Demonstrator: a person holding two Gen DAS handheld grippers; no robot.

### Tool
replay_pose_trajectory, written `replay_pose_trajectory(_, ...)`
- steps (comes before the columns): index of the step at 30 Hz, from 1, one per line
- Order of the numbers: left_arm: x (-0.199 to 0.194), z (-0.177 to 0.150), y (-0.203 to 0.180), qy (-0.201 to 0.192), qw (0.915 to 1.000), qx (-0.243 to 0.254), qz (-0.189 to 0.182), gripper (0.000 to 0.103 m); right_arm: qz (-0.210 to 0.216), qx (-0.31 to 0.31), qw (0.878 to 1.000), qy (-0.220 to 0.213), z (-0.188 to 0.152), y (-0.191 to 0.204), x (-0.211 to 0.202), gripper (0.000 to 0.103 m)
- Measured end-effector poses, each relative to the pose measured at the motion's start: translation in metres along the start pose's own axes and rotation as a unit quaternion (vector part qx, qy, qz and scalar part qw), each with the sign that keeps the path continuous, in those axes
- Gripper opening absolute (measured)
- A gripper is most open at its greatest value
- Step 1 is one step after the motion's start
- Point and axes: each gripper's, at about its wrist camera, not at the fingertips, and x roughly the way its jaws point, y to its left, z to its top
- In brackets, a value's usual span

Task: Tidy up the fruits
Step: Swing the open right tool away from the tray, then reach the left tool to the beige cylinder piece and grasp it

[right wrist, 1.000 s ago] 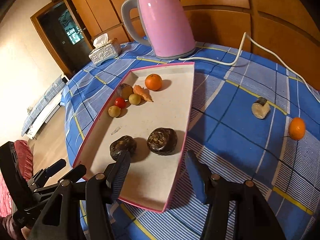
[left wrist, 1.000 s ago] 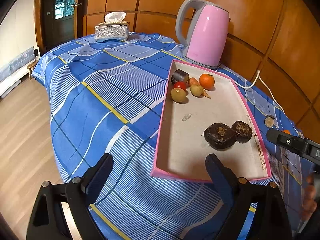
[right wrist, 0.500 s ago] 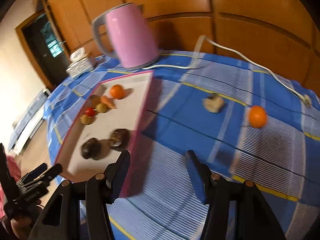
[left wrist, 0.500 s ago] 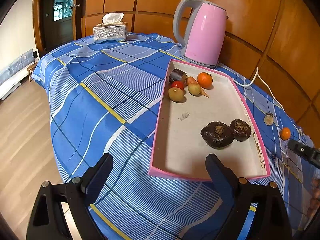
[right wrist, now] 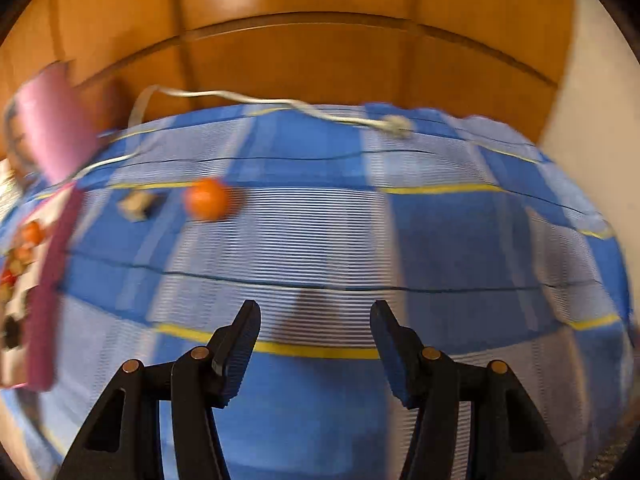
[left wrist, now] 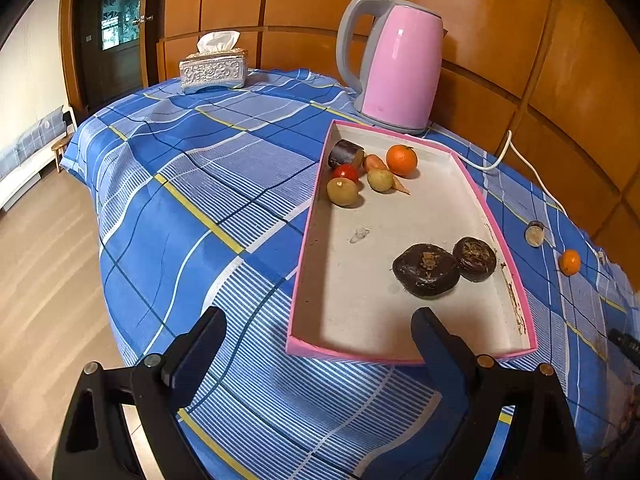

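Orange (right wrist: pixel 207 199) lies up-left of right tool (right wrist: pixel 315 338).

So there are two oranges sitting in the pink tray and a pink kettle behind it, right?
Not quite. Only one orange sits in the pink tray; the other orange lies on the tablecloth outside it. The pink kettle does stand behind the tray. The left wrist view shows this.

Warm indoor light, soft shadows; left view sharp, right view smeared by motion blur, both bowed at the edges.
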Motion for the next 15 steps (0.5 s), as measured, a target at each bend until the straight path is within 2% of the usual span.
replay_pose_trajectory(7,-0.001,0.003,-0.006,-0.002,0.9999,0.010,0.003,0.094,-0.114,0.054,0.992,-0.005,-0.012,-0.055,0.013,0.058)
replay_pose_trajectory(11,0.000,0.006,-0.009,-0.002,0.9999,0.014,0.001,0.094,-0.137,0.082,0.987,0.003,-0.020,-0.069,0.021,0.058)
replay_pose_trajectory(13,-0.002,0.009,-0.011,-0.004,0.9999,0.015,-0.005,0.094,-0.132,0.094,0.987,-0.004,-0.024,-0.073,0.023,0.063)
replay_pose_trajectory(15,-0.005,0.013,-0.015,-0.010,0.9997,0.019,-0.010,0.094,-0.137,0.097,0.986,-0.010,-0.027,-0.074,0.020,0.064)
